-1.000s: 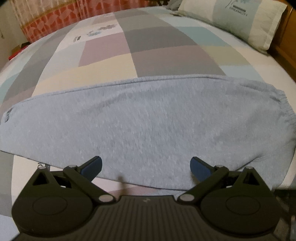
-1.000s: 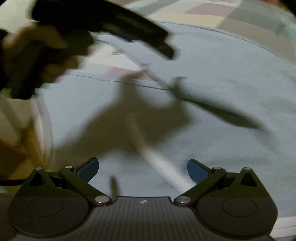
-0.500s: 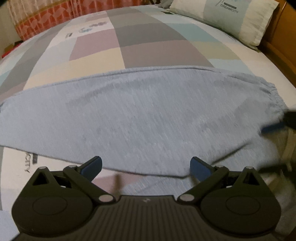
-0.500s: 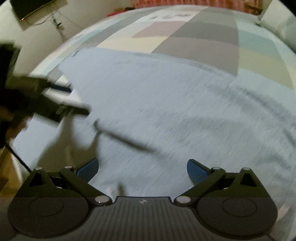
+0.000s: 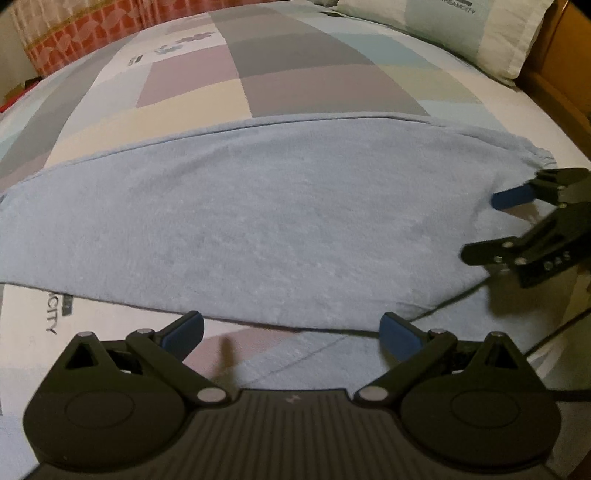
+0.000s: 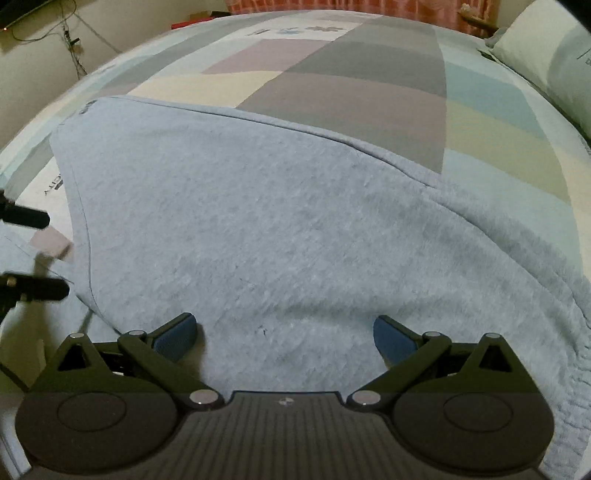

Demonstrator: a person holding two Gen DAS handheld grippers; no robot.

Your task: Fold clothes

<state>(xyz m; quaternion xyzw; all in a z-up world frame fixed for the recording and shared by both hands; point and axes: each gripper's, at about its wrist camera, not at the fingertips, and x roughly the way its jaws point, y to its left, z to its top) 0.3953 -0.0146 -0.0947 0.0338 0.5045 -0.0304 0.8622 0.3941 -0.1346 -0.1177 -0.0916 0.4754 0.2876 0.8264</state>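
One blue garment [image 5: 280, 221] ahead of both claws, left claw [image 5: 291, 328] released, right claw [image 6: 284, 328] released, one pillow [image 5: 461, 29] beyond, one patchwork bedspread [image 5: 295, 74] beneath.

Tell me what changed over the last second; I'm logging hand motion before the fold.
The right gripper has come into the left view, over the trousers' cuffed right end, jaws open. The left gripper edged slightly toward that side and now shows at the right view's left edge. Nothing was gripped; both jaws stayed open, and the trousers stayed flat on the bed.
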